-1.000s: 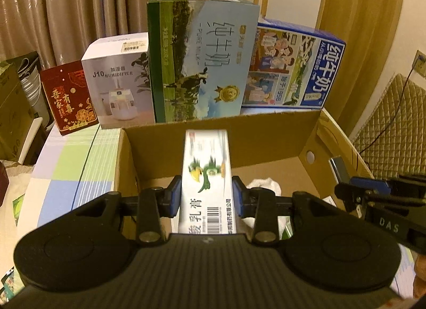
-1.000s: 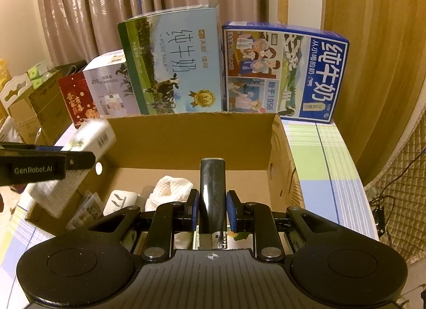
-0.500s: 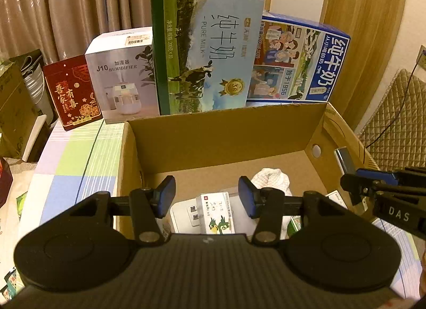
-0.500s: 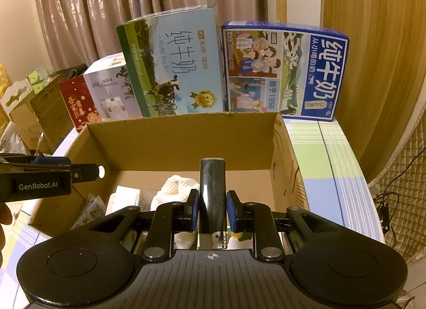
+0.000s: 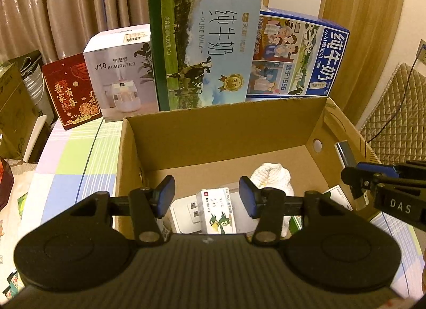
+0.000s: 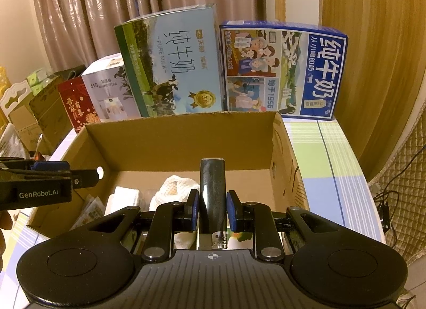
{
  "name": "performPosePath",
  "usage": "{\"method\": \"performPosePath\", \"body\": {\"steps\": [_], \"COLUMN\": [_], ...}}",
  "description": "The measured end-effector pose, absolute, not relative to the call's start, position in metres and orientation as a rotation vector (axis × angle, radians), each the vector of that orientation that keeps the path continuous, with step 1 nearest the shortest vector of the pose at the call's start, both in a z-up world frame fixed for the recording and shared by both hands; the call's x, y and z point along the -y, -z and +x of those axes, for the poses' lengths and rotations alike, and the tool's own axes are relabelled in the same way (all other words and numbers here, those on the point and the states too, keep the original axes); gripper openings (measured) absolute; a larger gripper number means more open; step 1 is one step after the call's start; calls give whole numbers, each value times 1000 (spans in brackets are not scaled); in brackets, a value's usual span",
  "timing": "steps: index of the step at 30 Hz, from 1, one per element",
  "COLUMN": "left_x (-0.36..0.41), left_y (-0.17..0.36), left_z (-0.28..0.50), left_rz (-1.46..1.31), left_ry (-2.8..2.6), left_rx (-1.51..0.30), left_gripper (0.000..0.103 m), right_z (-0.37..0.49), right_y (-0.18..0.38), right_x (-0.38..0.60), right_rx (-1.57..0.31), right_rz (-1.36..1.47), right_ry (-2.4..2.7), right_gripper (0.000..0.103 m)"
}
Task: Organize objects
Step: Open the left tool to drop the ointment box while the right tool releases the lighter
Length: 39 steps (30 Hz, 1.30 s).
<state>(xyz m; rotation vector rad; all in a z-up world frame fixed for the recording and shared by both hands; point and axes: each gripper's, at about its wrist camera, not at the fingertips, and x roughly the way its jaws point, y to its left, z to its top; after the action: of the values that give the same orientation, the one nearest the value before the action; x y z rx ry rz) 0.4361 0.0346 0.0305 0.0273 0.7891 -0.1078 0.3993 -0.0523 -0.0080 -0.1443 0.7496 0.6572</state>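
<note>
Ointment box dropped into the carton, dark case next in line

Ointment box [image 5: 219, 210] is now being seen lying flat on the floor of the cardboard carton [image 5: 226, 133], where a second ago it was being held upright between the pads of the left gripper [image 5: 206, 197]. The jaws of that gripper have just been opening and are being held apart above the carton, with nothing pressed between them; the box is lying well below them, partly on a white plug-like item [image 5: 186, 209] and just beside a white knitted cloth [image 5: 271, 175]. By this reading, one item is being counted as stowed, and the left hand is being freed for another.

The right gripper [image 6: 212, 209] is being kept clamped on a dark, glossy oblong case [image 6: 213, 189], held upright over the near edge of the carton. It is probably being lined up as the next thing to go in.

Much is being hidden. The near part of the carton floor is being covered in both views by the gripper bodies, so the full contents cannot be counted. What the dark case actually is cannot be told, and small packets [image 6: 89, 209] at the carton's left side are too blurred to be read
</note>
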Motion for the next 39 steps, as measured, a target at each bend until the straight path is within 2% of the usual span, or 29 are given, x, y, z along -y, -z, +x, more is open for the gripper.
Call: {"method": "performPosePath", "body": {"steps": [10,11,12,14,39], "left_x": [-35,-36,-37,-39,-37], "left_y": [-31,-31,-31,-30,-28], "left_z": [436,436,435,434,431], "left_rz": [27,27,28,32,55], "left_ry": [106,105,106,105,107], "left_rx": [-789,-789,-790,-792,-798], "left_gripper": [51,51,51,52,61], "right_z": [402,404,406,411,408], "right_y": [8,10,11,11,6], "right_x": [53,54,56,61,70], "right_rx": [-741,-739,-746,-758,-739], "right_rz": [-110,-92,-72,-22,-11], "right_ry": [-658,-665,-667,-662,-642], "right_gripper": [19,24,36,50,51]}}
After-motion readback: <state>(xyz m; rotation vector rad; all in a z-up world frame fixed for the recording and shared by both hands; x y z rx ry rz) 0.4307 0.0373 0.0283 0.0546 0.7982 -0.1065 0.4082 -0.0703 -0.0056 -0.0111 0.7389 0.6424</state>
